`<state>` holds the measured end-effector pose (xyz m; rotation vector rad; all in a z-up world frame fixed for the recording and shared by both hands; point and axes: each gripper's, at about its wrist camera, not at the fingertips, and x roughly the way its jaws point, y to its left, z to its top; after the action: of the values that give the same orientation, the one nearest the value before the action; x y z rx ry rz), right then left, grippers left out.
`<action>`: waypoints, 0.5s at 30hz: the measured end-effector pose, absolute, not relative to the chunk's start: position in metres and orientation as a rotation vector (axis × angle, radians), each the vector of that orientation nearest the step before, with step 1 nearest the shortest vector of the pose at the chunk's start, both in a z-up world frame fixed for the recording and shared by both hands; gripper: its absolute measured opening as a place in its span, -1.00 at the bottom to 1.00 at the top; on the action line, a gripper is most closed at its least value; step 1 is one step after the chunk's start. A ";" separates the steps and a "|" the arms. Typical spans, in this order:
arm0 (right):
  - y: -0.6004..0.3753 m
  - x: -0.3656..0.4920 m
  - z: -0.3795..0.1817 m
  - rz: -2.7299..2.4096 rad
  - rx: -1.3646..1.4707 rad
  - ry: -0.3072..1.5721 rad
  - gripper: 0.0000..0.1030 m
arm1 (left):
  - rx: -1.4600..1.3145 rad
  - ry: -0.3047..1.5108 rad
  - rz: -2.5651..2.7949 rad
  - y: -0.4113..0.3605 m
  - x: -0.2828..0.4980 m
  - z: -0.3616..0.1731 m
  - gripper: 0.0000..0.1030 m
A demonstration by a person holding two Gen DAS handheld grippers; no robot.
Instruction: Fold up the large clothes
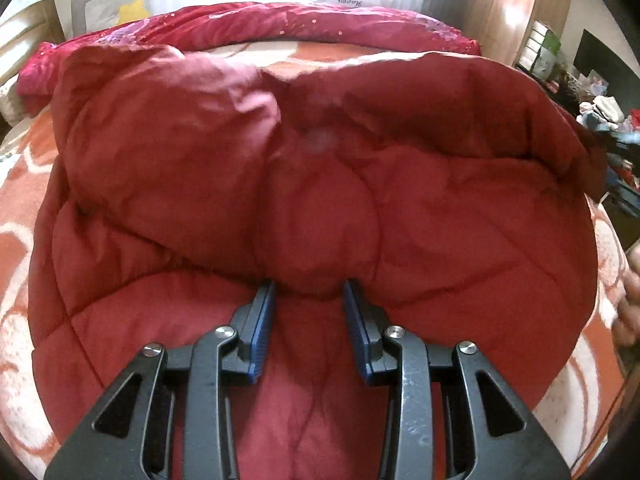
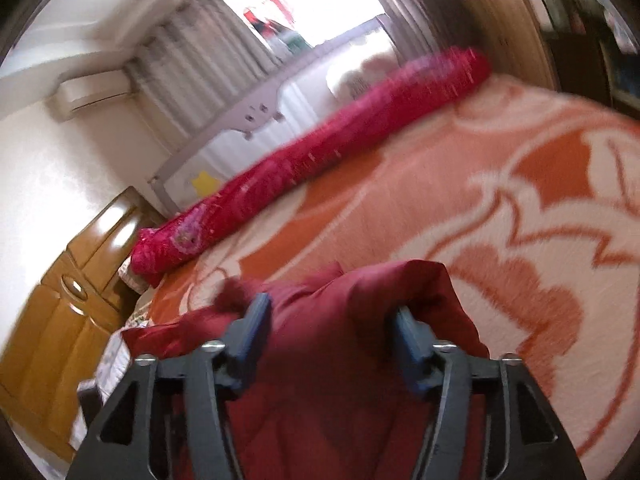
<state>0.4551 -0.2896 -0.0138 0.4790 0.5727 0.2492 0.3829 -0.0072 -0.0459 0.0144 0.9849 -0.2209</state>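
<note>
Our left claw [image 1: 308, 312] pinched a fold of the red quilted jacket [image 1: 440, 208] on the bed [image 2: 520, 128]; our right claw [image 2: 332, 332] gaped around loose fabric, which risked slipping free and unfolding.

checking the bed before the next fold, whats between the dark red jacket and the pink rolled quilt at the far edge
Only bare orange-and-white blanket lies between the dark red jacket and the pink rolled quilt; the right wrist view shows it best.
</note>
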 end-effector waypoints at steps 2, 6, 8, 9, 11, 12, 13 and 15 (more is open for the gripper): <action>-0.272 0.450 -0.011 0.301 0.392 0.583 0.31 | -0.003 0.993 -0.224 -0.005 0.388 -0.048 -0.34; -0.213 0.465 -0.031 0.386 0.091 0.732 0.27 | -0.018 1.002 -0.232 0.003 0.391 -0.049 -0.34; -0.202 0.483 -0.053 0.369 0.026 0.834 0.26 | -0.015 1.005 -0.233 0.008 0.395 -0.048 -0.34; -0.204 0.496 -0.066 0.344 0.028 0.881 0.27 | -0.019 1.004 -0.229 0.013 0.397 -0.047 -0.34; -0.215 0.512 -0.079 0.317 0.066 0.920 0.27 | -0.034 1.003 -0.221 0.021 0.403 -0.048 -0.43; -0.224 0.523 -0.084 0.291 0.105 0.932 0.28 | -0.044 1.005 -0.219 0.024 0.407 -0.050 -0.45; -0.230 0.530 -0.087 0.275 0.126 0.944 0.28 | -0.050 1.006 -0.218 0.030 0.408 -0.052 -0.50; -0.237 0.545 -0.094 0.260 0.177 0.981 0.29 | -0.067 1.013 -0.209 0.038 0.417 -0.057 -0.51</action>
<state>0.5449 -0.2374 -0.0937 0.1775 0.9809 0.2602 0.4172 0.0376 -0.0574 -0.0666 1.0127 -0.2092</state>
